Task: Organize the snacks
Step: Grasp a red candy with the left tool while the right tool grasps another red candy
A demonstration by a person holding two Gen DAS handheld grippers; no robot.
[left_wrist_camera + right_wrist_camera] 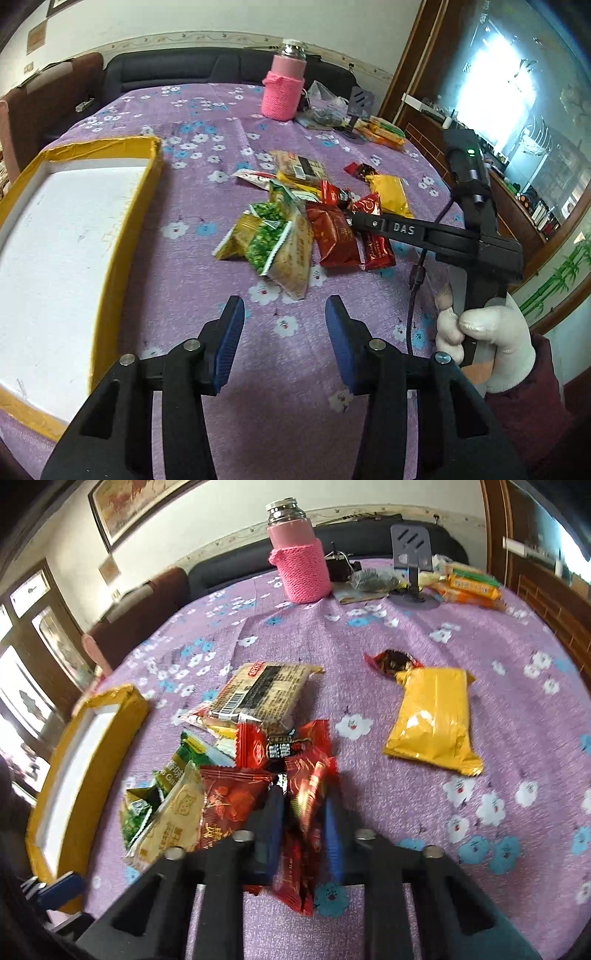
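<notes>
A pile of snack packets (pixel 295 221) lies on the purple flowered tablecloth. My left gripper (pixel 284 306) is open and empty, just short of the pile. My right gripper (pixel 304 797) is shut on a red snack packet (pixel 306 812), its blue pads pressing both sides; it also shows in the left wrist view (pixel 360 219), reaching into the pile from the right. A yellow packet (pixel 432 720) lies apart to the right. A tan biscuit packet (pixel 262 692) lies behind the pile. A yellow-rimmed box (pixel 55 251) with a white floor sits at the left.
A pink-sleeved flask (pixel 282 88) stands at the back of the table. Beside it are a bag (pixel 325 107), a phone stand (pixel 412 554) and orange packets (pixel 469 585). A dark sofa and cabinet surround the table.
</notes>
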